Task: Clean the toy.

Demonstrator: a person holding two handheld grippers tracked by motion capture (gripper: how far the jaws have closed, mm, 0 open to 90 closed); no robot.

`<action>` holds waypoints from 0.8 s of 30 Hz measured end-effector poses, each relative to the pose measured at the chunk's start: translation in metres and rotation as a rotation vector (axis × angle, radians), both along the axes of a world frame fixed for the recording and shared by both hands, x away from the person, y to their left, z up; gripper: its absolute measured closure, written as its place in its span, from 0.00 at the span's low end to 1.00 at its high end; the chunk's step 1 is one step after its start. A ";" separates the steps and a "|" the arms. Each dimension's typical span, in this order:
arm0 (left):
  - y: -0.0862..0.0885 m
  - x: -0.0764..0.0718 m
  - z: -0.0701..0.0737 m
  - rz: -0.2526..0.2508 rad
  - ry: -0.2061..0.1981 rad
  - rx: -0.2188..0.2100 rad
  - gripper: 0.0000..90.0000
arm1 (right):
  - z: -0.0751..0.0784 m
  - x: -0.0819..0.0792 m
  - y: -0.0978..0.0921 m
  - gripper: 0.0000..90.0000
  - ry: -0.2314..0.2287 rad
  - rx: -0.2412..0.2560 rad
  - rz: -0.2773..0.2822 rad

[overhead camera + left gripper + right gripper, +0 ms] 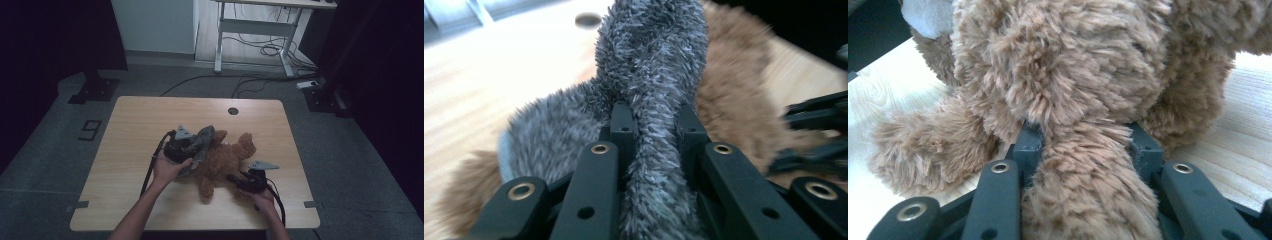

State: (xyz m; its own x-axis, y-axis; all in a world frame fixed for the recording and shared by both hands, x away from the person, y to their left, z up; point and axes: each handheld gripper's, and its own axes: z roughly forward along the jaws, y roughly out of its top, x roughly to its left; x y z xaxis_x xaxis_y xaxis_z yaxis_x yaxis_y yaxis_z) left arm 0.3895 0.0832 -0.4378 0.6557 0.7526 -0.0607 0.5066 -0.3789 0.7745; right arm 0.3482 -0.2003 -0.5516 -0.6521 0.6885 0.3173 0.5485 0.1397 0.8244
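A brown plush teddy bear (222, 159) lies on the wooden table (135, 120) near its middle. A grey fuzzy garment (201, 142) drapes over the bear's left side. My left gripper (192, 145) is shut on a fold of that grey garment (654, 150), with the brown fur (734, 100) just behind it. My right gripper (235, 179) comes in from the lower right and is shut on one of the bear's limbs (1088, 180). The bear's body (1063, 65) rises right above those jaws.
A round cable hole (233, 111) sits near the table's far edge. Beyond the table stand a white desk frame (255, 35) with loose cables on the floor (260, 50) and dark stands at both sides. A "9" marking (90, 130) lies on the floor at left.
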 end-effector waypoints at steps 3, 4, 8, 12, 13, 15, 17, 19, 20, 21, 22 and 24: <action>0.003 0.008 -0.007 0.021 0.025 -0.013 0.84 | 0.000 0.000 0.001 0.67 -0.006 0.001 0.001; 0.005 0.009 -0.006 0.026 0.028 -0.019 0.84 | 0.001 0.000 0.001 0.67 -0.005 0.000 0.002; 0.017 0.007 -0.003 0.064 0.000 0.013 0.84 | 0.000 0.000 0.001 0.67 -0.008 -0.003 0.003; 0.041 0.012 -0.006 0.110 0.021 -0.009 0.84 | 0.000 0.000 0.001 0.67 -0.006 -0.005 0.004; 0.041 0.012 -0.006 0.110 0.021 -0.009 0.84 | 0.000 0.000 0.001 0.67 -0.006 -0.005 0.004; 0.059 0.016 -0.011 0.156 0.038 -0.007 0.84 | 0.000 0.000 0.001 0.67 -0.002 -0.001 0.003; 0.065 0.018 -0.013 0.169 0.045 -0.012 0.84 | 0.000 0.000 0.001 0.67 -0.001 0.000 0.003; 0.077 0.020 -0.020 0.197 0.063 -0.005 0.84 | 0.000 0.000 0.001 0.67 -0.001 0.001 0.003; 0.088 0.021 -0.031 0.223 0.090 -0.002 0.84 | 0.000 0.000 0.001 0.67 0.000 0.001 0.004; 0.088 0.021 -0.031 0.223 0.090 -0.002 0.84 | 0.000 0.000 0.001 0.67 0.000 0.001 0.004; 0.097 0.019 -0.043 0.242 0.129 -0.004 0.84 | 0.000 0.000 0.001 0.67 0.000 0.003 0.003; 0.102 0.016 -0.056 0.240 0.164 0.007 0.84 | 0.000 0.000 0.001 0.67 0.002 0.003 0.002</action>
State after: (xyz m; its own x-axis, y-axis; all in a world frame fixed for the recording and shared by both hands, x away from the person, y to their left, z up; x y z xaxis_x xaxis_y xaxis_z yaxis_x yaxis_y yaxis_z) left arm 0.4054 0.1851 -0.4940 0.4406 0.8857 -0.1461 0.7009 -0.2378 0.6724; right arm 0.3486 -0.1994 -0.5518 -0.6529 0.6863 0.3205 0.5496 0.1380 0.8240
